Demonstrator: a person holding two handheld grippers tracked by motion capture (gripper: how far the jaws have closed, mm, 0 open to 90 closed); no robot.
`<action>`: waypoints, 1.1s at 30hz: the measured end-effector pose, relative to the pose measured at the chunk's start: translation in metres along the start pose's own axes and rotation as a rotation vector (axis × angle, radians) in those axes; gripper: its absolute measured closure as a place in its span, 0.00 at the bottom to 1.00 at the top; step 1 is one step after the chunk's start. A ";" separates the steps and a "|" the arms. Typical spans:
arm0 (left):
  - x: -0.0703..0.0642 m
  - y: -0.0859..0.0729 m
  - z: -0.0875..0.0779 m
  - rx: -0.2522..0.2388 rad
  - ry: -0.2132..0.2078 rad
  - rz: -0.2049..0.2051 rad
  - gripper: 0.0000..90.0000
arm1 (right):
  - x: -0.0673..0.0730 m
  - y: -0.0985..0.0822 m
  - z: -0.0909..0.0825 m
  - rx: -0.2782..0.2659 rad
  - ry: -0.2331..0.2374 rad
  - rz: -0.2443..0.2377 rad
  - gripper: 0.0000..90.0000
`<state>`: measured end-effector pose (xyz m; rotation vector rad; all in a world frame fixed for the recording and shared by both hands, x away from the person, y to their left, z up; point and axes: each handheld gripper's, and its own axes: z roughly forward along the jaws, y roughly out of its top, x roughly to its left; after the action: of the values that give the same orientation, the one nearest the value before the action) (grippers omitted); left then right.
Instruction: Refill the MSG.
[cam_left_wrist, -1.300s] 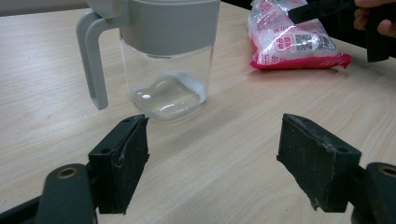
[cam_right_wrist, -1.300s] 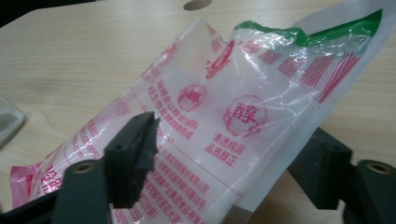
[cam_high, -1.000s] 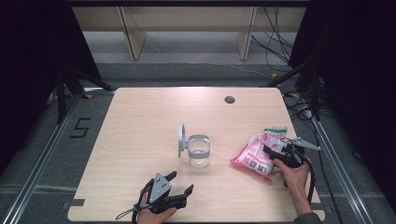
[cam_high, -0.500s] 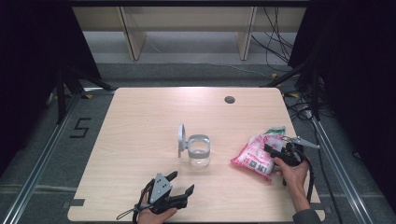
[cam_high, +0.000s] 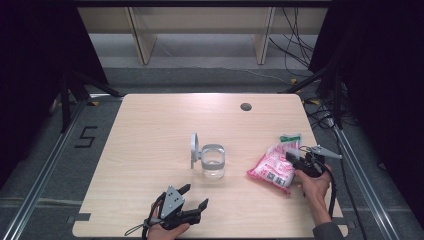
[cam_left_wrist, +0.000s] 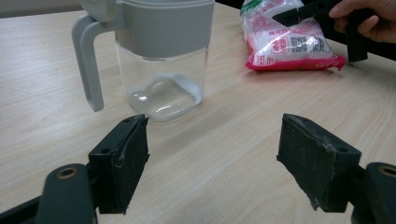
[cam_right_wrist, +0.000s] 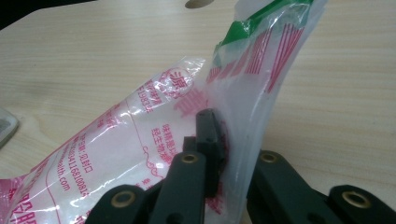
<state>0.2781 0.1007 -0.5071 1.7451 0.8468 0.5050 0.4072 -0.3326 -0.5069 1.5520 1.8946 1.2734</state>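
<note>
Since the earlier frames, the right gripper (cam_high: 296, 159) has been closing its jaws, and they now pinch the pink and white bag (cam_high: 274, 166) by its upper end; both hands sit where they sat, and the bag lies in the same spot. In the right gripper view the two black jaws stand pressed together with the clear plastic of the bag (cam_right_wrist: 140, 154) caught between them, the green-striped top edge rising just above and beyond the pinch, the printed body of the bag spreading away to the left of the jaws and resting on the table (cam_right_wrist: 93, 60).

From above, most of the bag lies just to the left of the right gripper, touching it, with the person's right hand (cam_high: 314, 186) behind the tool.

At the near edge of the table (cam_high: 150, 125) the left gripper (cam_high: 194, 198) has its jaws spread wide with nothing between them. In the left gripper view a clear jug (cam_left_wrist: 159, 60) with a grey collar and handle stands just ahead of the left jaw, apart from it, and the bag (cam_left_wrist: 289, 42) lies farther off, ahead and to the right, well apart from these jaws.
</note>
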 end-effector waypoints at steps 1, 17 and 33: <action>0.000 0.000 -0.001 0.011 0.003 -0.002 0.26 | -0.001 0.000 0.001 -0.033 0.014 -0.015 0.97; 0.000 0.000 -0.003 0.011 0.006 0.003 0.26 | 0.027 0.024 -0.022 -0.130 0.098 -0.175 0.99; -0.002 0.000 -0.002 0.017 0.003 0.009 0.27 | 0.051 0.033 -0.049 -0.171 0.155 -0.256 1.00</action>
<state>0.2752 0.1003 -0.5066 1.7653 0.8479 0.5080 0.3722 -0.3063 -0.4421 1.1139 1.9454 1.4290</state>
